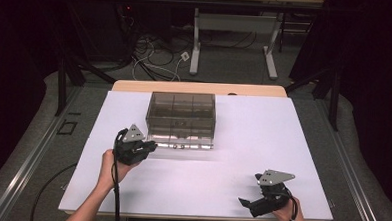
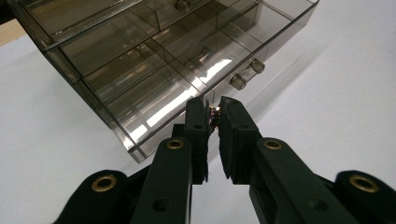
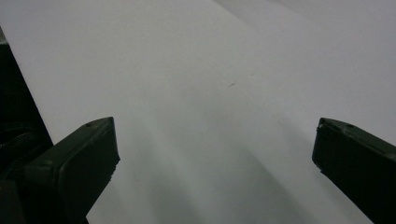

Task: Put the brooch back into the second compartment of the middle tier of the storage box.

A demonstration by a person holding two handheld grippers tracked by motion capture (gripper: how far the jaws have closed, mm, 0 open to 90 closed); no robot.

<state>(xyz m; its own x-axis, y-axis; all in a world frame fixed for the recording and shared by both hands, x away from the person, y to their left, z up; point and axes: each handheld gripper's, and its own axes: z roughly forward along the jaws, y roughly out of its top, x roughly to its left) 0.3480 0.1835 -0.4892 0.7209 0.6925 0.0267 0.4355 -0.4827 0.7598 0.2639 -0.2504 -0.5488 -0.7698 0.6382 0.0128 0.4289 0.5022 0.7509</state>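
A smoky see-through drawer box (image 1: 182, 114) stands on the white table top (image 1: 262, 143). Its bottom drawer (image 2: 154, 79) is pulled out, showing several divided compartments and two small round knobs (image 2: 246, 73). My left gripper (image 1: 151, 146) is at the drawer's front left corner. In the left gripper view its jaws (image 2: 214, 106) are closed on a tiny shiny object (image 2: 215, 114) right over the drawer's front rim. My right gripper (image 1: 246, 203) rests low near the table's front right, open, with bare table between its jaws (image 3: 215, 135).
The white top ends close behind the right hand at the front edge (image 1: 194, 216). A wooden strip (image 1: 200, 88) runs behind the box. Beyond it are the legs of another desk (image 1: 234, 42) and loose cables (image 1: 156, 58) on the floor.
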